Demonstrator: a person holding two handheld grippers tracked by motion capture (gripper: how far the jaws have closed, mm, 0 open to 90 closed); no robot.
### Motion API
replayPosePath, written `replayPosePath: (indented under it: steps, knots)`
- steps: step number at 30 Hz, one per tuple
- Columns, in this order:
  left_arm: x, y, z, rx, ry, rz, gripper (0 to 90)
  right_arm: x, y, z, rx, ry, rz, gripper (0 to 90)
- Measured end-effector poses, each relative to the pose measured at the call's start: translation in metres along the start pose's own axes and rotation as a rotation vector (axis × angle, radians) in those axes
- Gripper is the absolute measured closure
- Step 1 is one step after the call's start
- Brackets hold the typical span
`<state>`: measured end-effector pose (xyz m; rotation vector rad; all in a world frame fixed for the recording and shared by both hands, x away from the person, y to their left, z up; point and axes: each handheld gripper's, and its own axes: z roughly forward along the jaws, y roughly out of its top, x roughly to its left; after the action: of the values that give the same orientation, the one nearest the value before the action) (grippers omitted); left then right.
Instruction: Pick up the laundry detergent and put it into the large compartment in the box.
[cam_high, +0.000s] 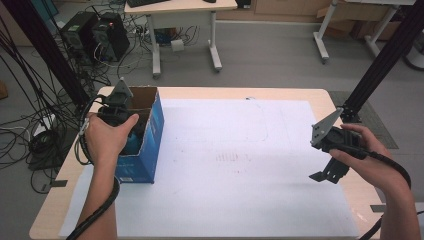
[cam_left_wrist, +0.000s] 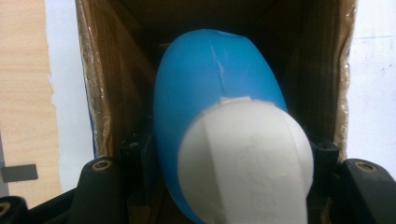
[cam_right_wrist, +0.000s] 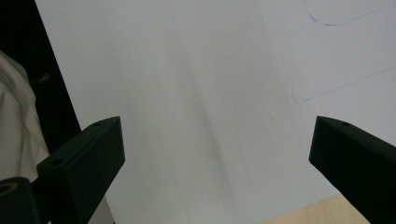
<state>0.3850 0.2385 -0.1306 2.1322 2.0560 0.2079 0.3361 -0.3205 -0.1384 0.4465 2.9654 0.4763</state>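
An open blue cardboard box (cam_high: 151, 145) stands at the table's left side. My left gripper (cam_high: 120, 111) reaches down into it from above. Between its jaws sits a blue bottle (cam_left_wrist: 210, 84) with a white cap (cam_left_wrist: 245, 158), the cap toward the camera, with the box's brown inner walls (cam_left_wrist: 102, 79) around it. The left gripper (cam_left_wrist: 229, 168) is shut on the bottle. At the right side my right gripper (cam_high: 326, 175) hovers just over the white paper (cam_high: 240, 165). Its jaws stand wide apart, and this right gripper (cam_right_wrist: 215, 158) holds nothing.
The white paper (cam_right_wrist: 196, 70) covers most of the wooden table (cam_high: 52, 205) and bears faint pen lines. Behind the table are a desk (cam_high: 182, 7), computer towers (cam_high: 95, 32) with tangled cables, and a black frame post (cam_high: 382, 62) at the right.
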Motion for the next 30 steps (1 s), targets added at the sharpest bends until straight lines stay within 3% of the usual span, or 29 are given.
replayPosePath:
  steps: [22, 30]
  knots:
    - [0.0, -0.012, -0.003, -0.013, 0.008, -0.022, 32.6, 0.0, 0.005, 0.003, -0.003, 0.009, -0.013, 3.3]
    - [-0.002, -0.021, -0.031, -0.053, 0.022, -0.02, 29.6, -0.001, 0.009, 0.004, 0.001, 0.011, -0.022, 3.3]
